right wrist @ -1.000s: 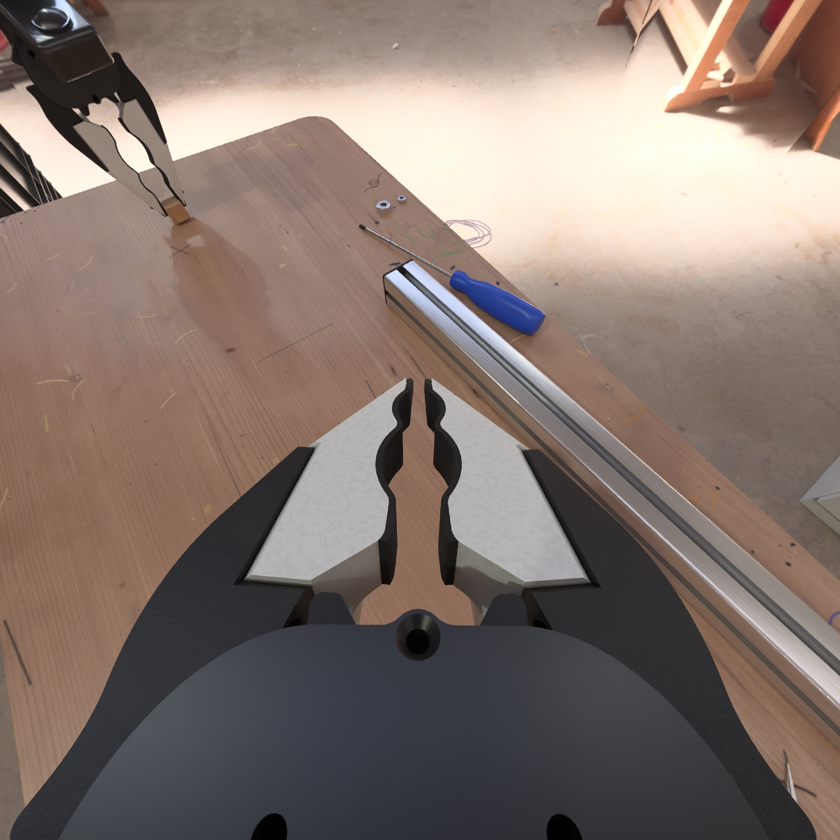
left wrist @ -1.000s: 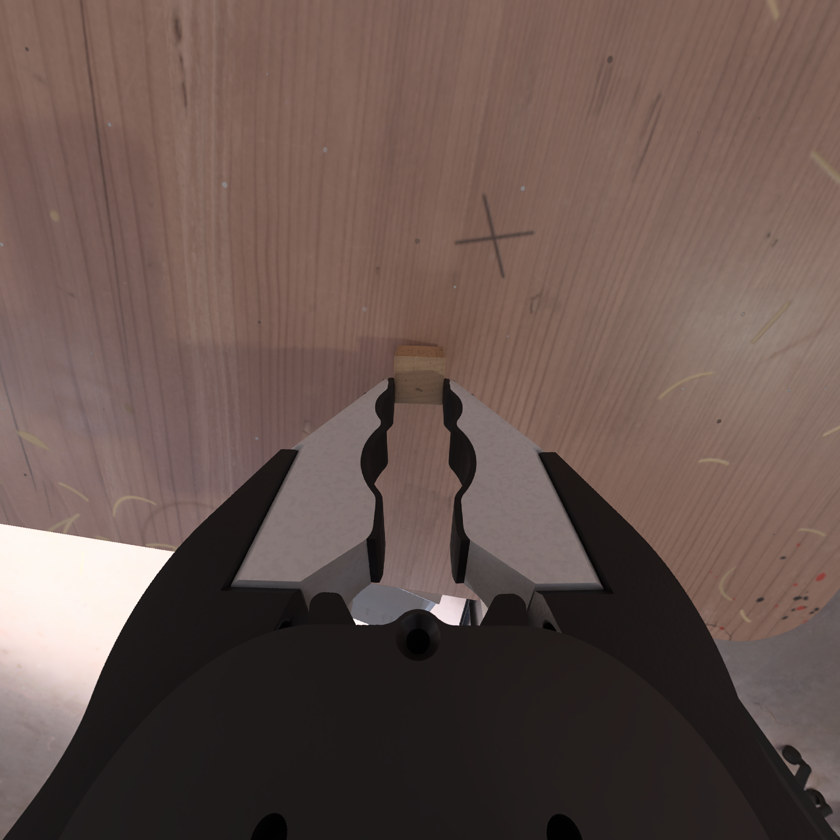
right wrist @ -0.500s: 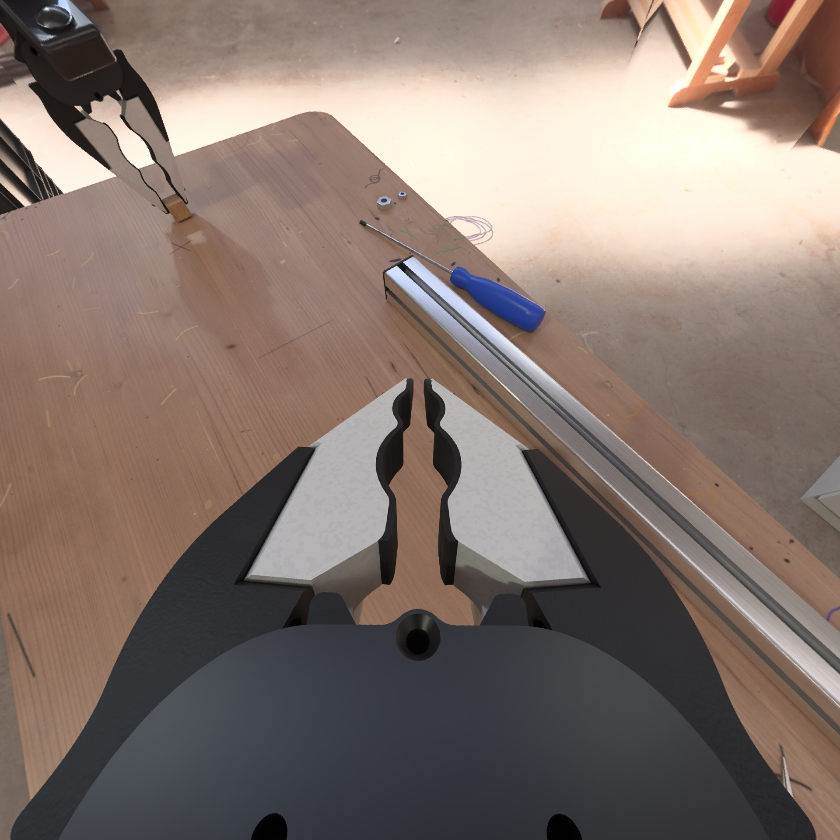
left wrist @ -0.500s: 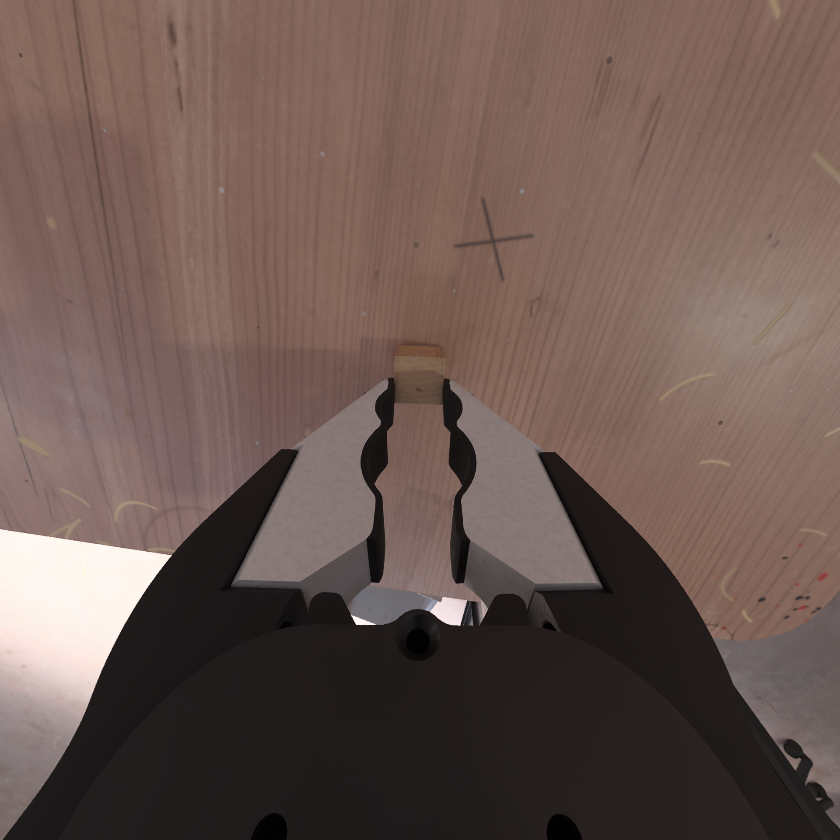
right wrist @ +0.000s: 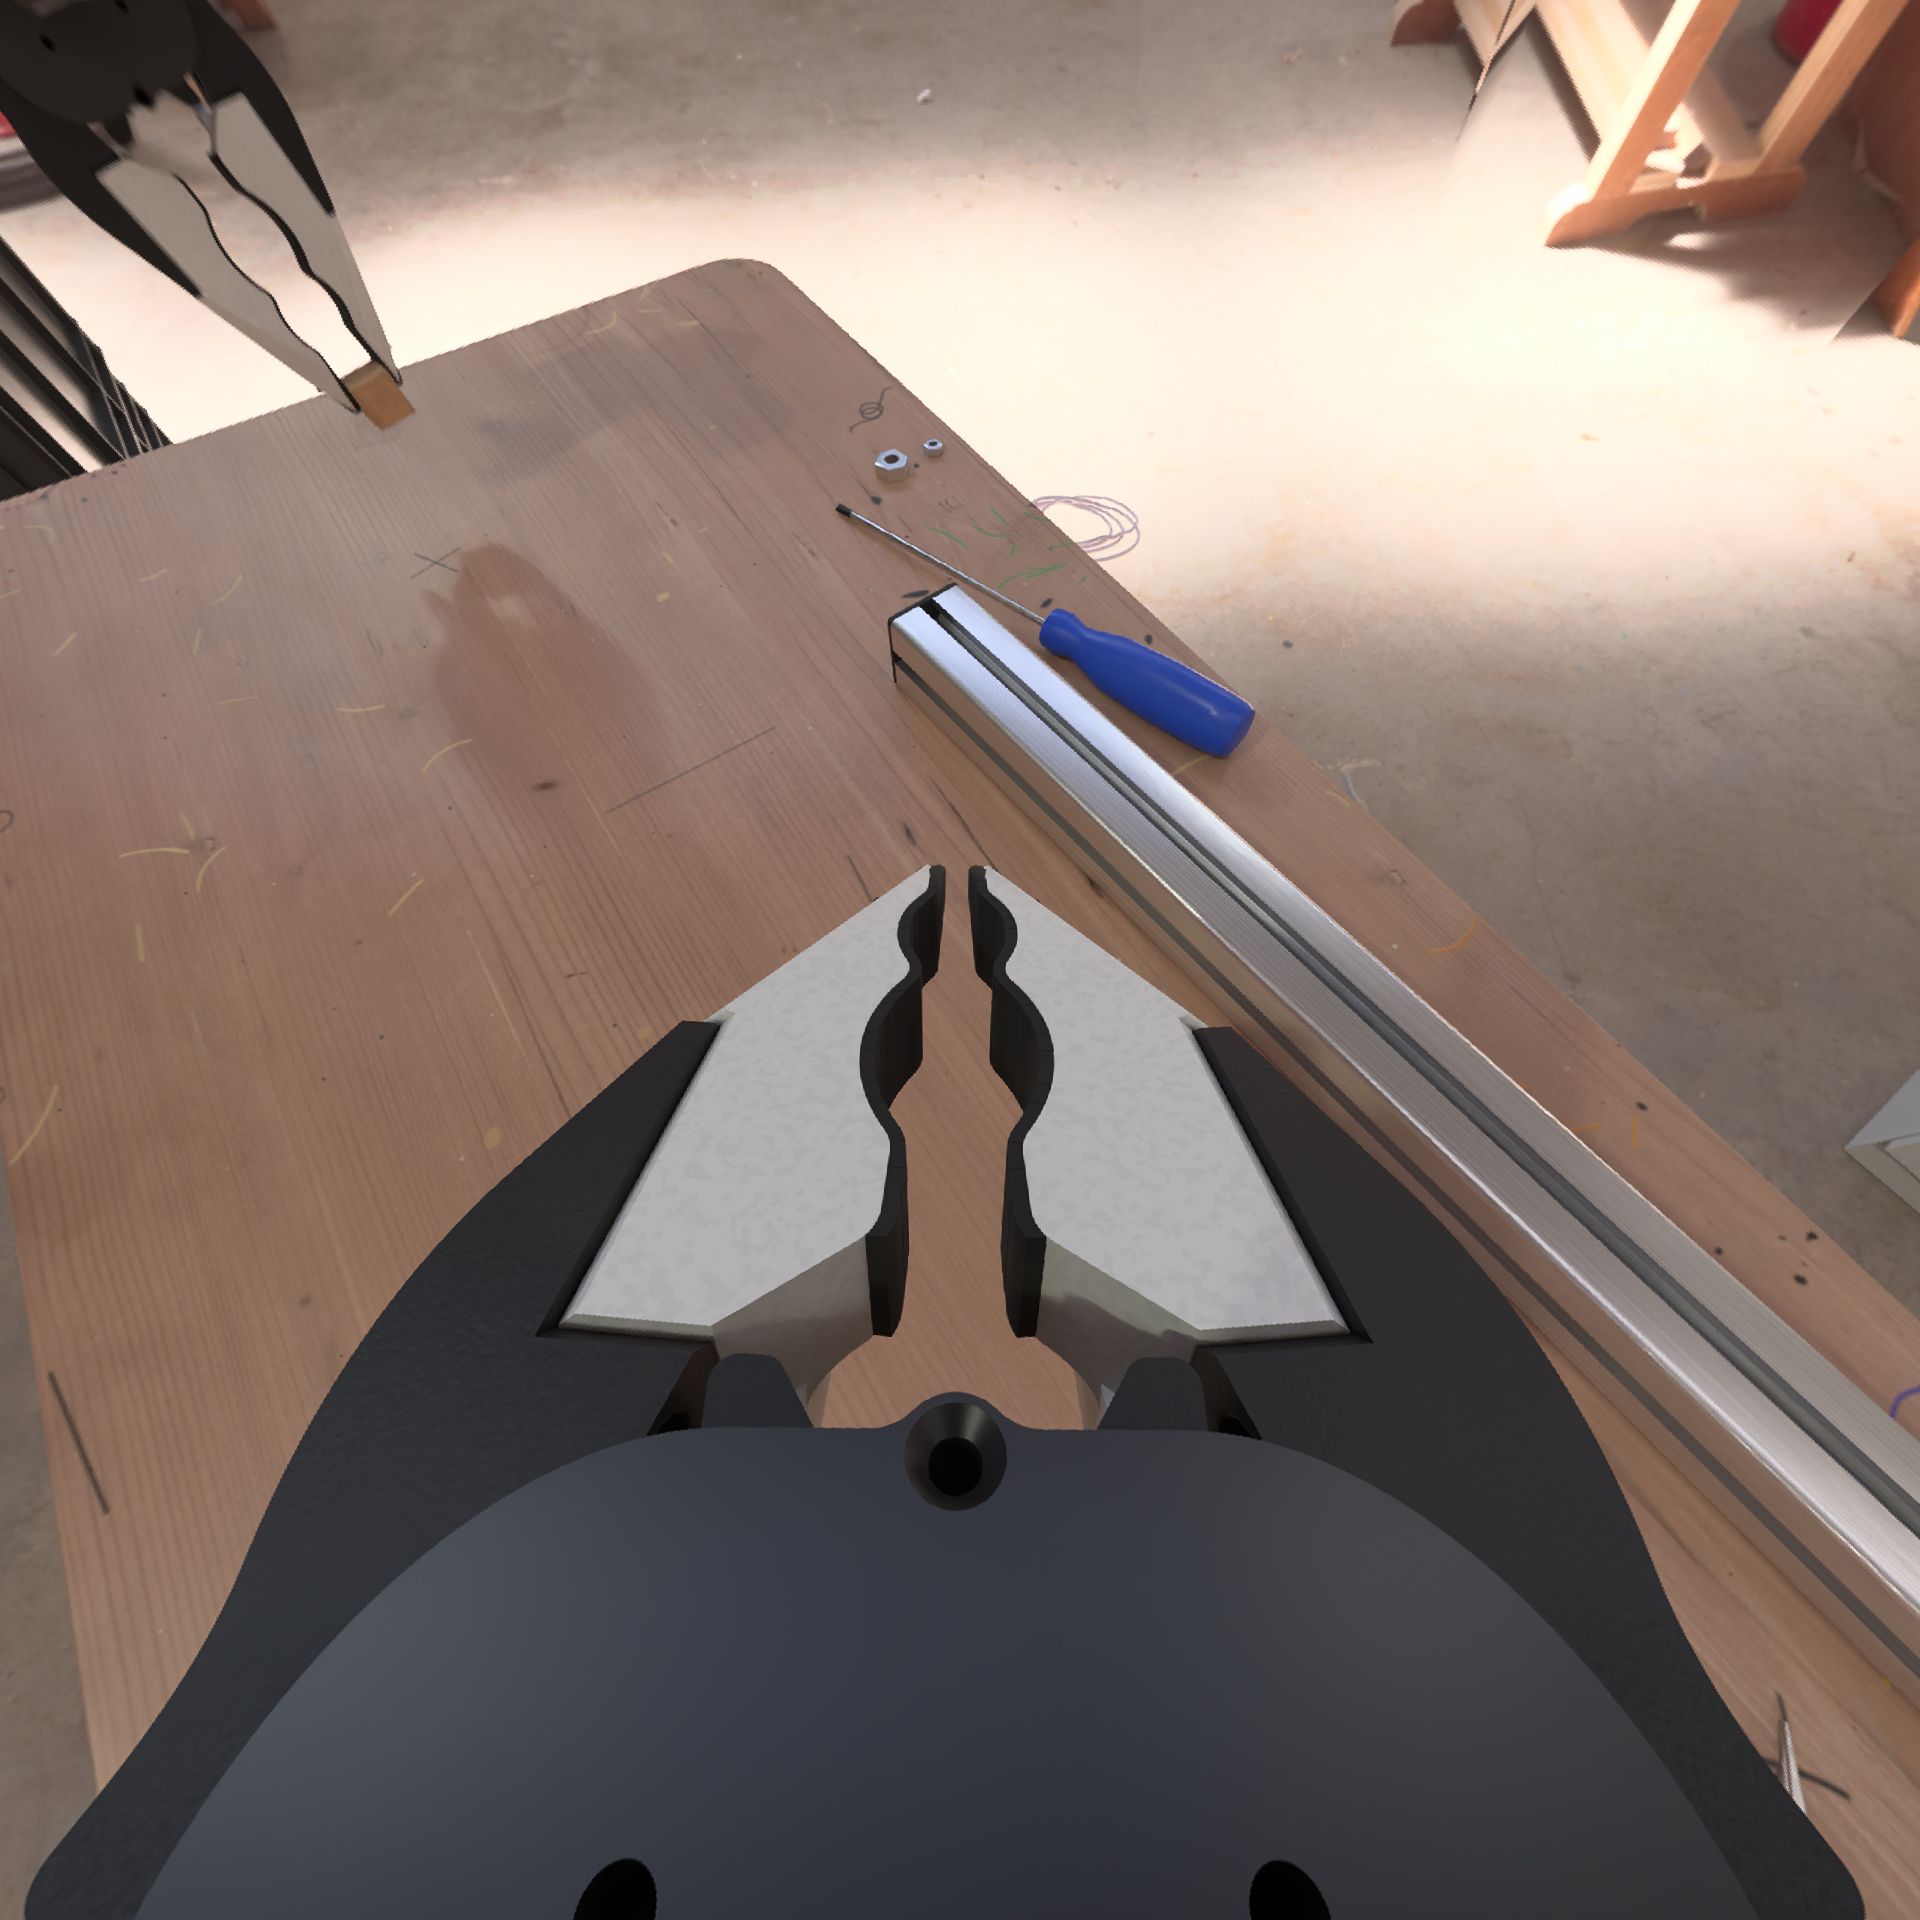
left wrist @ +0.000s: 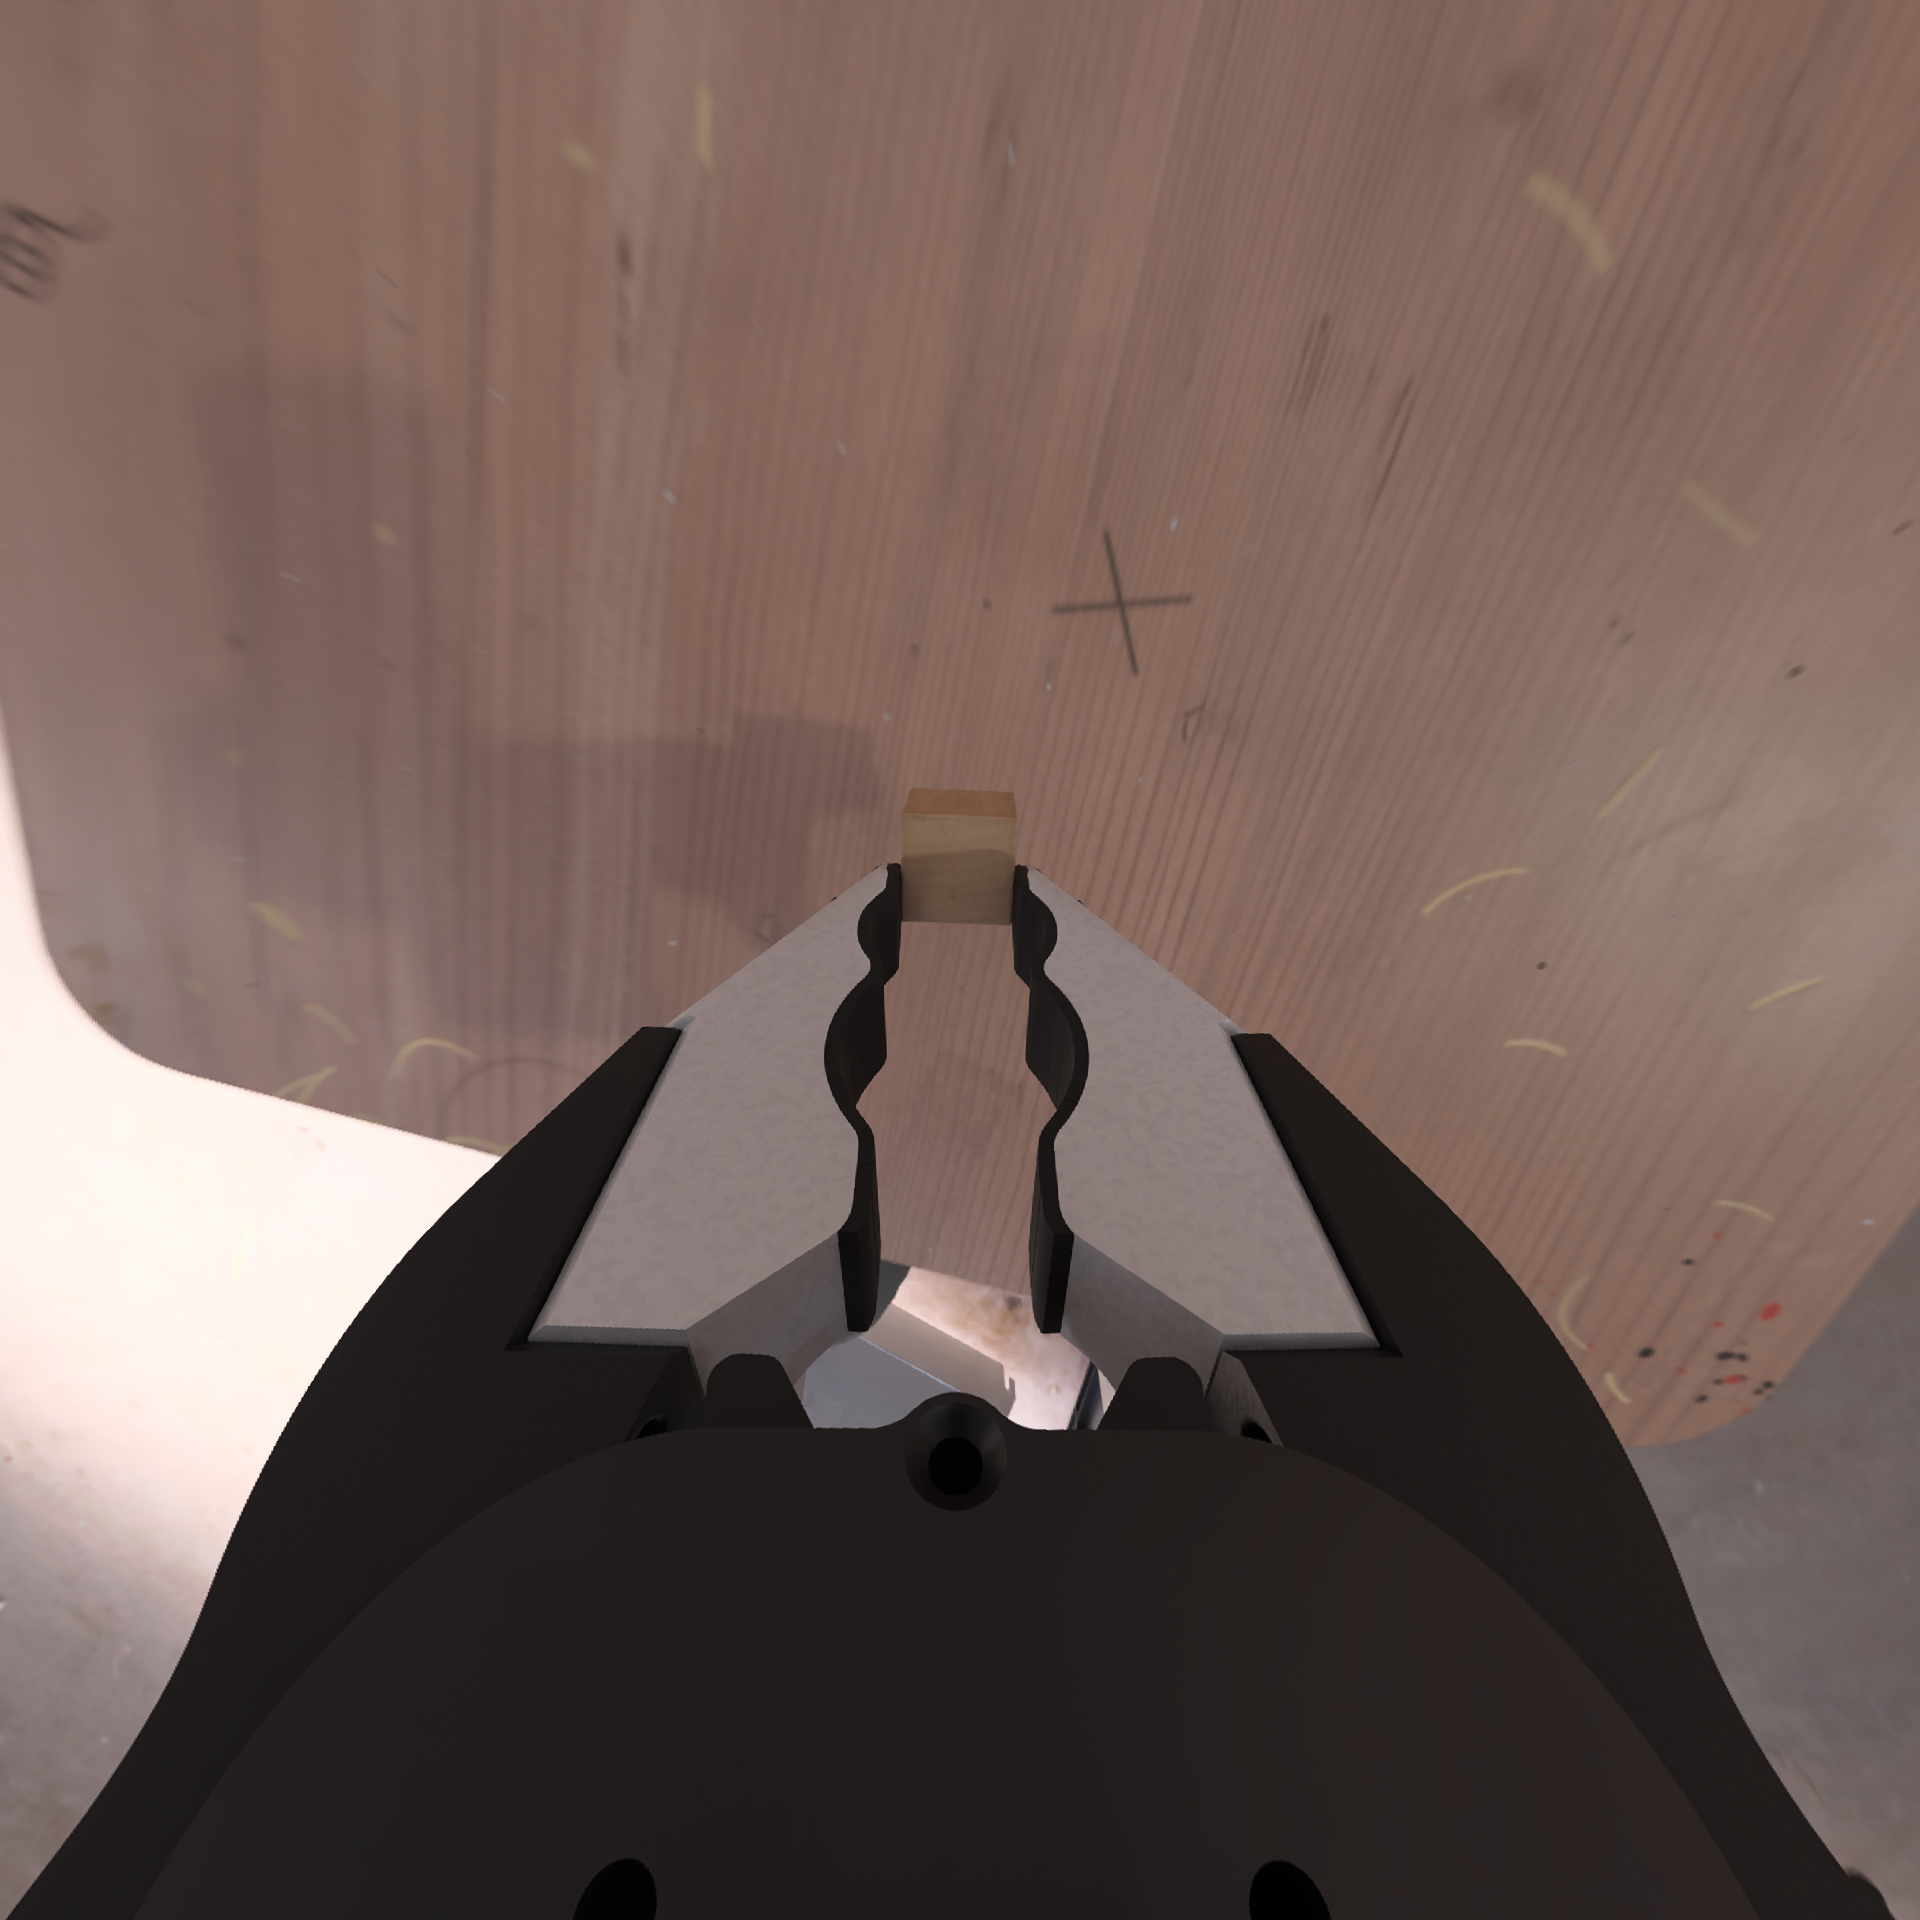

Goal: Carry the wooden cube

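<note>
Pinching the cube point(left wrist: 957, 871) between its fingertips, the left gripper point(left wrist: 957, 902) holds it in the air above the table point(left wrist: 1351, 312), clear of the wood, with a pencilled cross point(left wrist: 1122, 603) just to the right below it. From the right wrist view the same cube point(right wrist: 378, 398) hangs over the table's far left corner. The right gripper point(right wrist: 956, 883) hovers low over the near part of the table, fingers almost together with only a thin gap and nothing in it. Beside it an aluminium rail point(right wrist: 1299, 935) runs along the table's right edge, a blue screwdriver point(right wrist: 1138, 681) and two nuts point(right wrist: 904, 459) beyond.
</note>
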Robot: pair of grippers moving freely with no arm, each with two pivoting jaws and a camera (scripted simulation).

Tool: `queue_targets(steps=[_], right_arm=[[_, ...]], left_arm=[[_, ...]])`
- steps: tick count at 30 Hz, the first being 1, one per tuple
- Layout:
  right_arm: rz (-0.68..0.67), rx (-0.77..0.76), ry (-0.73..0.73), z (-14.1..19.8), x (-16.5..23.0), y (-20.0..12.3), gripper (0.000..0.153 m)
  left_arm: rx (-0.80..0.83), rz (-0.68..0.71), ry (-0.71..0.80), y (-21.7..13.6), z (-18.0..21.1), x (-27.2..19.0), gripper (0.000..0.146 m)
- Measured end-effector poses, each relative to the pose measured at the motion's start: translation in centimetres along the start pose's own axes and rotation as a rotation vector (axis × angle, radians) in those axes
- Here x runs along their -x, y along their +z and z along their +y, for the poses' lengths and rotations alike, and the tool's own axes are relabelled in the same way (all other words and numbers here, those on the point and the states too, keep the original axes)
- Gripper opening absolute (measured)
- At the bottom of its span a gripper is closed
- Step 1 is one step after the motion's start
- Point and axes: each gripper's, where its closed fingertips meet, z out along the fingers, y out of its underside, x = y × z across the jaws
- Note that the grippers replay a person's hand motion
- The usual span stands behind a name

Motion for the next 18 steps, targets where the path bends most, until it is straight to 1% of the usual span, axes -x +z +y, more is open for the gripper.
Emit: queue_targets(steps=[3, 6, 9, 11, 14, 16, 18], right_arm=[[-0.006, -0.016, 0.002, -0.2, 0.0, -0.4, 0.004], [0.008, -0.026, 0.001, -0.2, -0.3, -0.9, 0.004], [-0.005, -0.045, 0.013, -0.2, -0.4, -1.4, 0.004], [-0.018, -0.07, 0.022, -0.4, -0.4, -2.0, 0.004], [-0.01, -0.086, 0.024, -0.5, -0.6, -3.1, 0.004], [-0.003, -0.093, 0.026, -0.5, -0.8, -4.0, 0.004], [0.007, -0.104, 0.026, -0.4, -1.0, -5.0, 0.004]], left_arm=[[-0.033, -0.058, 0.006, -3.7, -2.2, 0.3, 0.021], [-0.04, -0.11, 0.061, -7.4, -5.3, 0.0, 0.021], [-0.065, -0.142, 0.128, -10.3, -9.6, -0.5, 0.021], [-0.108, -0.144, 0.18, -11.3, -13.3, -1.1, 0.021], [-0.147, -0.136, 0.265, -10.7, -19.4, -2.1, 0.021], [-0.17, -0.113, 0.321, -8.7, -23.6, -2.9, 0.021], [-0.188, -0.092, 0.355, -5.8, -27.4, -3.5, 0.021]])
